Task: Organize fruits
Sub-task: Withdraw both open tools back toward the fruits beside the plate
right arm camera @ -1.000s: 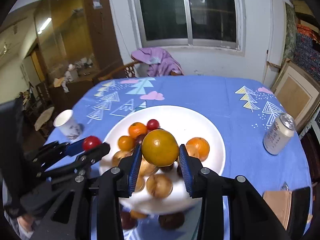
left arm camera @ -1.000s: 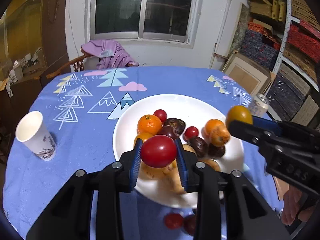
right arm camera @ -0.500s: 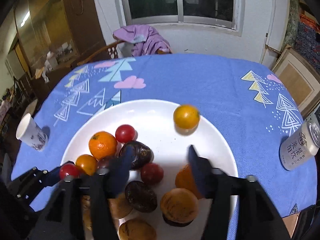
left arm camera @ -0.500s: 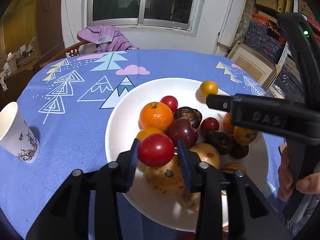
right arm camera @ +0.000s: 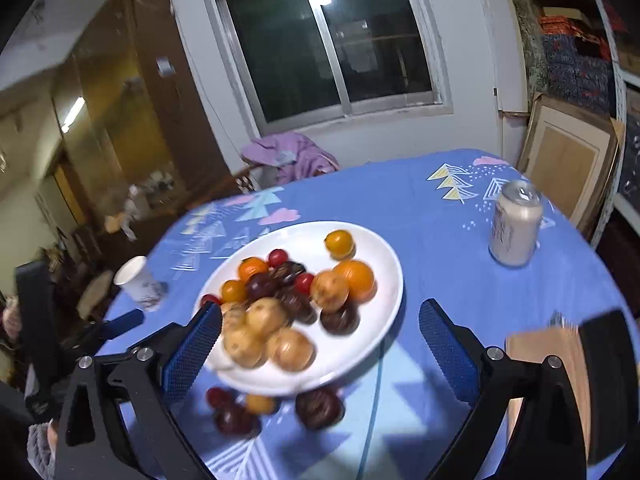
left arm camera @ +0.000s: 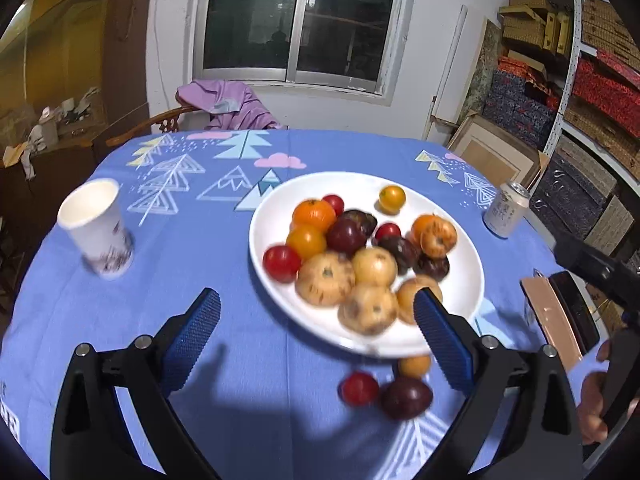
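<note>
Both grippers hang empty over the near edge of the tabletop [left arm camera: 248, 360]. The left gripper [left arm camera: 316, 340] has just been opening, and its blue fingers [left arm camera: 192, 332] now stand spread wide with nothing between them; the red tomato [left arm camera: 281, 263] it carried sits on the left rim of the white plate [left arm camera: 272, 208]. The right gripper [right arm camera: 320, 344] has likewise just been opening, its fingers [right arm camera: 448, 344] apart and bare, and the small yellow-orange fruit [right arm camera: 339, 243] rests alone at the plate's far side.

Most of the fruit is heaped on the plate: oranges, dark plums, pale brown round ones. What is left lies on the cloth just in front of the plate's near rim, a small cluster: a red tomato [left arm camera: 359, 388], a dark plum [left arm camera: 406, 397] and a little orange fruit [left arm camera: 415, 365] half tucked under the rim.

That cluster is the thing to watch. From the left gripper it lies low and toward its right finger, close in; from the right gripper it sits low and toward its left finger, with another dark plum [right arm camera: 319, 407] nearer its middle. So the strays fall between the two hands, about equally handy. They are round, so no long axis dictates the approach. I would guess each hand drops onto its nearest stray.
</note>
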`<state>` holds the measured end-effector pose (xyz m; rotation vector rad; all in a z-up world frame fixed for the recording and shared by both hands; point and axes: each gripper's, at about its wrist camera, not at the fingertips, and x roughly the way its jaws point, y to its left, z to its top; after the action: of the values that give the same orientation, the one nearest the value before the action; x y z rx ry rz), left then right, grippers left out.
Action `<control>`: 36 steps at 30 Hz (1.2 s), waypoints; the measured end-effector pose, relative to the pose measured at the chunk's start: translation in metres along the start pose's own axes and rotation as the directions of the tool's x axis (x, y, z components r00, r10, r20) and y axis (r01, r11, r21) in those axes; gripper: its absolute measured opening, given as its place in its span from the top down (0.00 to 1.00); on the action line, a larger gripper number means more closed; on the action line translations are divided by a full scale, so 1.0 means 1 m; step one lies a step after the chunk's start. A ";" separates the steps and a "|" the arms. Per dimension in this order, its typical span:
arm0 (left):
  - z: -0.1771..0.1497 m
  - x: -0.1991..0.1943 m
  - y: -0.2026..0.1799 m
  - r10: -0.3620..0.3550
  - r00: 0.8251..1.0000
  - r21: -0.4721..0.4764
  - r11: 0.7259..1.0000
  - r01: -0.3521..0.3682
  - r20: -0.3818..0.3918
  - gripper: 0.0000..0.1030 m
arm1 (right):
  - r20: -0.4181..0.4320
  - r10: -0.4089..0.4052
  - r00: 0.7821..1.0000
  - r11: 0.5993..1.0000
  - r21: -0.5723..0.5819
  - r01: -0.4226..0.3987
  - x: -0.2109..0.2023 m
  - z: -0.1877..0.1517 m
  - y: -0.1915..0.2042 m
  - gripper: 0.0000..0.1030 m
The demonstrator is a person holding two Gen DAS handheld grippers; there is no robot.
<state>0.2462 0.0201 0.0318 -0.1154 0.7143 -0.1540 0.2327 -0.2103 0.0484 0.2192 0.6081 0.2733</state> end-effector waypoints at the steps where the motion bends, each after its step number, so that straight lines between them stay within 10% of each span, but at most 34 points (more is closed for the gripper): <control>1: -0.009 -0.005 -0.001 -0.002 1.000 -0.004 1.000 0.002 -0.004 0.07 | -0.016 0.011 1.000 1.000 -0.007 -0.011 -0.003 -0.009 0.001 0.03; 6: -0.051 -0.014 -0.015 0.040 0.998 0.058 0.998 -0.038 -0.038 0.07 | -0.119 -0.067 0.991 0.997 -0.055 0.061 0.006 -0.036 0.005 0.03; 22: -0.067 0.017 -0.066 0.078 0.995 0.264 0.963 -0.058 -0.064 0.07 | 0.022 0.008 1.000 0.989 0.147 -0.011 -0.013 -0.033 -0.025 0.03; 36: -0.075 -0.001 0.002 0.117 0.985 0.060 0.992 -0.110 -0.128 0.04 | -0.007 0.082 0.997 0.968 0.240 -0.078 -0.001 -0.042 -0.037 0.03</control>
<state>0.1961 0.0187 -0.0239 -0.0137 0.8459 -0.0717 0.2141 -0.2405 0.0049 0.4759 0.6498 0.2799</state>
